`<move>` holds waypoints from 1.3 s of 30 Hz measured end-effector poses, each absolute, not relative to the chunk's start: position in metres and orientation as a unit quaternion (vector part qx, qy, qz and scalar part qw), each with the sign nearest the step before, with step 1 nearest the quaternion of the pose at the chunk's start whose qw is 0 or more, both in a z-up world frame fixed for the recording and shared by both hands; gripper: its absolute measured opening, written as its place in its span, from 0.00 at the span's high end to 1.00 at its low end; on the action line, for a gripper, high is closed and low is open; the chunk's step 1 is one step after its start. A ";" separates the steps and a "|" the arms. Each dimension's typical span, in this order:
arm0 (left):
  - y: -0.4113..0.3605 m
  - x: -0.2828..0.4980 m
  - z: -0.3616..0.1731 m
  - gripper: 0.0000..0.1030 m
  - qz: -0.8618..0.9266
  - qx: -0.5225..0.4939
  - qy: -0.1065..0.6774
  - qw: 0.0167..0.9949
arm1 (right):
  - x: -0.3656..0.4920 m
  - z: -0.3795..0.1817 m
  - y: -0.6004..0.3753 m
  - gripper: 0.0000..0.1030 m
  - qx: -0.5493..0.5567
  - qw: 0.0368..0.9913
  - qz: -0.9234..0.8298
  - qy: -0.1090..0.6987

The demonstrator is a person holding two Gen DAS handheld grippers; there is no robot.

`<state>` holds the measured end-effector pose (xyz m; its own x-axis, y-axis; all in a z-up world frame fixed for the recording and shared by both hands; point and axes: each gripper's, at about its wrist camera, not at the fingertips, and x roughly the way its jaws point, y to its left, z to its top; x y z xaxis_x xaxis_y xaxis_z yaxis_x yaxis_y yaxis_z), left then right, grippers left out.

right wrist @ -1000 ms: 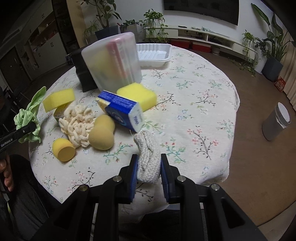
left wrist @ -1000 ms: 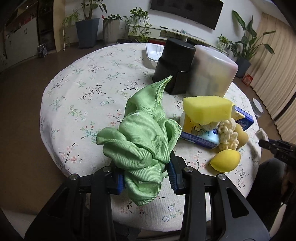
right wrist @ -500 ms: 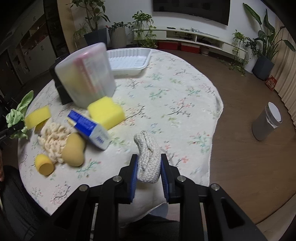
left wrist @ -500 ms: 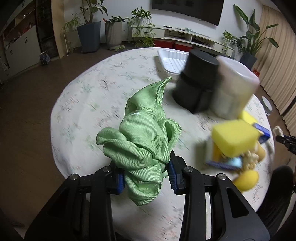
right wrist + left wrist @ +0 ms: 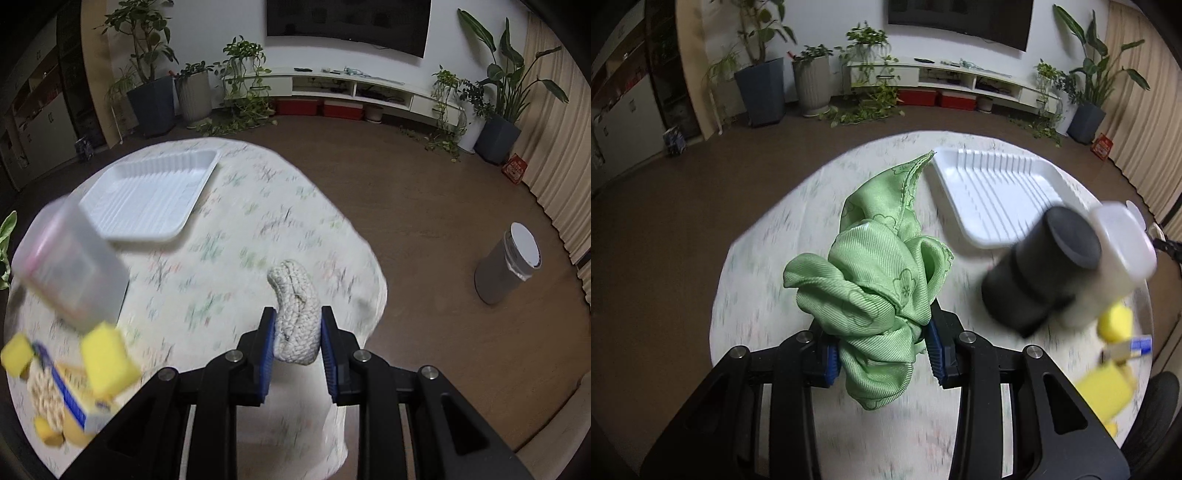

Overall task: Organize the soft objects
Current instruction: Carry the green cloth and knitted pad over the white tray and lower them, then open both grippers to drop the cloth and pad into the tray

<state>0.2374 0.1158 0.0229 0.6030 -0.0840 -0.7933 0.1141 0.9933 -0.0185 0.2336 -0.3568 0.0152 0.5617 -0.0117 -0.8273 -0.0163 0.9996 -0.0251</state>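
The left claw is clamped on a crumpled, shiny green satin cloth with a faint flower print and stitched hem; the bunch hangs above the round tabletop under its pale floral cover, just left of the ribbed white plastic tray. The right claw grips a curved piece of cream braided rope, coarse and knotty, held over the tabletop's edge to the right of that tray. Nearer than the tray stand a matte black cylinder and a frosted translucent plastic container; beyond those lie blurred yellow foam sponge blocks.
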 end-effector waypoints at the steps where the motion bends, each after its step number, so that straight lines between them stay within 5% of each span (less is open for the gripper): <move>1: 0.113 0.249 0.025 0.67 -0.058 0.021 0.443 0.895 | 0.251 0.018 -0.356 0.75 -0.019 0.883 0.004 0.469; 16: 0.016 0.383 0.009 0.66 -0.187 0.116 0.462 0.859 | 0.385 0.010 -0.250 0.75 -0.101 0.868 0.124 0.470; 33: -0.025 0.420 -0.038 0.62 -0.233 0.200 0.503 0.808 | 0.430 -0.050 -0.184 0.74 -0.158 0.813 0.191 0.527; 35: -0.025 0.421 -0.040 0.53 -0.236 0.192 0.505 0.808 | 0.429 -0.052 -0.184 0.68 -0.162 0.815 0.189 0.523; 37: -0.026 0.421 -0.040 0.45 -0.242 0.181 0.505 0.808 | 0.428 -0.053 -0.186 0.46 -0.156 0.816 0.189 0.524; 39: -0.028 0.419 -0.040 0.37 -0.248 0.180 0.502 0.809 | 0.427 -0.052 -0.186 0.42 -0.159 0.818 0.188 0.520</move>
<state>0.4188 -0.0284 -0.0405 0.3727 -0.2197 -0.9015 0.5817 0.8123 0.0425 0.4269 -0.1855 -0.0523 0.3878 0.1417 -0.9108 -0.4732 0.8786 -0.0648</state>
